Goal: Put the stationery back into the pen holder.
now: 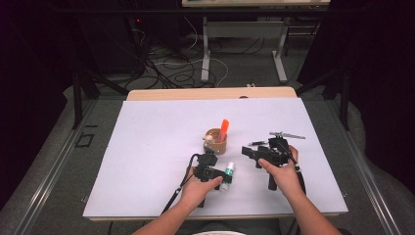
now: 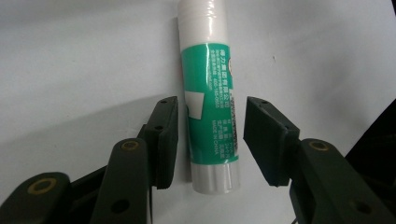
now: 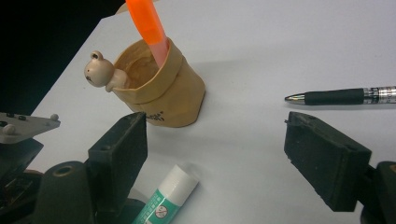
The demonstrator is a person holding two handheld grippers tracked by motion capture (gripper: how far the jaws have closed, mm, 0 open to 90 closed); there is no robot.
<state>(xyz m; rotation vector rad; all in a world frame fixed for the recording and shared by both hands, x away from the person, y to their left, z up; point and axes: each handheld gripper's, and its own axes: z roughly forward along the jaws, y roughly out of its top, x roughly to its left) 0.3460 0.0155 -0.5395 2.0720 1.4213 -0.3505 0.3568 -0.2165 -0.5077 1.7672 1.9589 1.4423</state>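
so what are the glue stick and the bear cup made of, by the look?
Glue stick: likely plastic, a white tube with a glossy green printed label that catches glare. Bear cup: tan and matte, with a folded paper-bag shape that holds rigid; probably ceramic or resin, cannot say which.

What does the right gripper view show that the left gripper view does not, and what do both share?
Right gripper view alone: a tan cup with a small bear figure on its rim, an orange marker standing in it, and a pen lying apart. Left gripper view alone: the printed text on the glue stick, which lies between open tongs. Both share the glue stick and the white table.
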